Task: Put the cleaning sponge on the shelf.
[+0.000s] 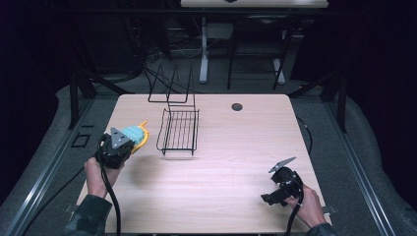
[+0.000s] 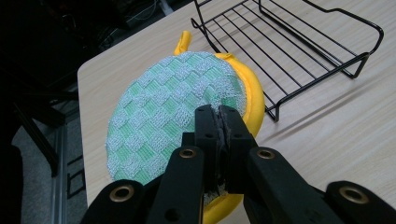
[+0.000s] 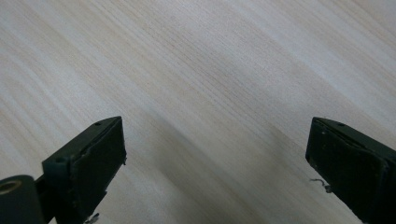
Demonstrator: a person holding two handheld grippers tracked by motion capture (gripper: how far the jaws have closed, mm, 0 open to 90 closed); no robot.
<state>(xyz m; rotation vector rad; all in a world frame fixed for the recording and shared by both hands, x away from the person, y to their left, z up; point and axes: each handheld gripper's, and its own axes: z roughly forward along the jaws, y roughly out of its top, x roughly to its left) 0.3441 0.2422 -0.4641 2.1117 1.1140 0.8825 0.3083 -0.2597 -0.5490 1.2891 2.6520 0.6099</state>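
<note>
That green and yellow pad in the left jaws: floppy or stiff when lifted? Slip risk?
Probably soft but self-supporting: the round pad keeps its disc shape though the left gripper pinches only its near edge. Likely light, with a padded yellow rim and woven face. Slip looks unlikely, since the textured weave should grip, though an edge pinch may let it sag.

The left gripper [image 2: 218,122] sits left of the wire rack [image 1: 178,130], fingers pressed together on a round pad [image 2: 177,112]. Well right of the rack, the right gripper [image 3: 217,163] hangs over the desk [image 3: 210,70], fingers wide apart.

Light wooden table [image 1: 221,187] bearing black wire rack [image 1: 178,130]
</note>
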